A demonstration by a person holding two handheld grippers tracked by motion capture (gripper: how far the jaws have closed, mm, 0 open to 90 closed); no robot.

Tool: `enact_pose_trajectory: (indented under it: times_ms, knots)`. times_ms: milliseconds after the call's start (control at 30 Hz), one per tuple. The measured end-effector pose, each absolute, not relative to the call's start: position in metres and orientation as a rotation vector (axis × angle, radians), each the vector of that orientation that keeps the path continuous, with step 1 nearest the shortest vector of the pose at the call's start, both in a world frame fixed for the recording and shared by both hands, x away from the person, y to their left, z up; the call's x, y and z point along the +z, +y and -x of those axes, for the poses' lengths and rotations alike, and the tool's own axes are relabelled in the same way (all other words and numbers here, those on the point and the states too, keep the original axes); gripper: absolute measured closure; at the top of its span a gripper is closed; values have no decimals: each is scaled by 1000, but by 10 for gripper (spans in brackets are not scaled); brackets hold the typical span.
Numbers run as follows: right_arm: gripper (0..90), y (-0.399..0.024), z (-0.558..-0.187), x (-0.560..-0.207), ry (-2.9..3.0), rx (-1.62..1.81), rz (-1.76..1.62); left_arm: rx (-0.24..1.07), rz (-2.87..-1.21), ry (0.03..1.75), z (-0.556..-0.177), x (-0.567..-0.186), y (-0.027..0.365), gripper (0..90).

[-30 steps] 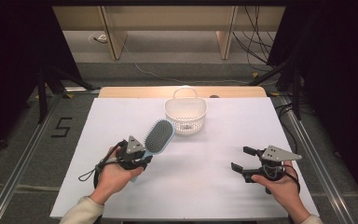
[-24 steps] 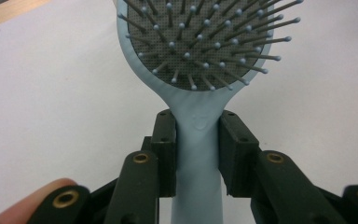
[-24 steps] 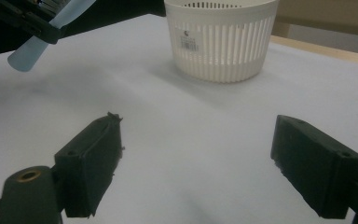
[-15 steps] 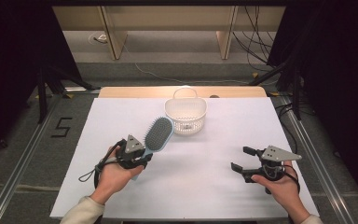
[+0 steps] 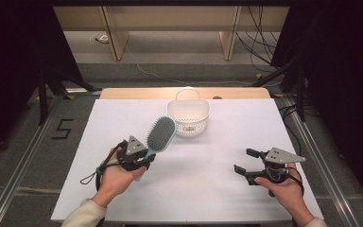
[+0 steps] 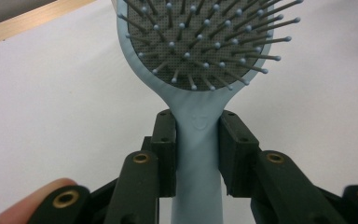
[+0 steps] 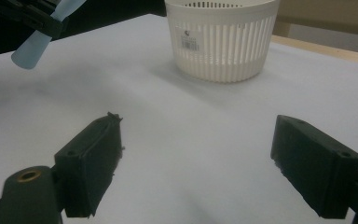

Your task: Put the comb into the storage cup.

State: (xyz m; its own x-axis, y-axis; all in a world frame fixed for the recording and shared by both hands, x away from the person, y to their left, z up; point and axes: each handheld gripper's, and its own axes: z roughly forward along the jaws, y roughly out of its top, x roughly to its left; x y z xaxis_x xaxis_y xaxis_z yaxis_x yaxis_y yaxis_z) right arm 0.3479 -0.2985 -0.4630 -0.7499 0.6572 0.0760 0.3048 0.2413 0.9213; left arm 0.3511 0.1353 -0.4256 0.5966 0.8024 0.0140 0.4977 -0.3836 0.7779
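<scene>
A light blue hairbrush (image 5: pixel 159 135) with a grey bristle pad is held off the white table, its head pointing up toward the basket. My left gripper (image 5: pixel 142 157) is shut on the brush's handle (image 6: pixel 198 154), with both black pads pressed against its neck just below the head. The handle's end (image 7: pixel 32 50) appears at the upper left of the right gripper view. My right gripper (image 5: pixel 246 161) hovers low over the table at the right, jaws wide open with nothing between them (image 7: pixel 196 172).
A white slatted plastic basket (image 5: pixel 188 116) with a loop handle stands at the back middle of the white table (image 5: pixel 227 189); it also appears ahead of the right gripper (image 7: pixel 221 37). A wooden strip (image 5: pixel 123 93) runs along the table's far edge.
</scene>
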Motion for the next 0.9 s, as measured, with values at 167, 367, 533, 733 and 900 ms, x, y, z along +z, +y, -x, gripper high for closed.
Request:
enact_pose_trajectory:
  times_ms: [167,367,533,733,900]
  knots:
    - [173,-298,-348,-463,2193,1512,-888,520,-2045,1024,-352,-426,134,697]
    - [173,-298,-348,-463,2192,1513,-890,535,-2028,1023,-352,-425,134,697]
    - [173,-298,-348,-463,2193,1512,-889,562,-2009,1005,-353,-425,132,696]
    - [174,-298,-348,-463,2194,1511,-889,572,-1989,1008,-354,-425,132,696]
    - [173,-298,-348,-463,2193,1510,-889,569,-1978,1014,-356,-425,132,696]
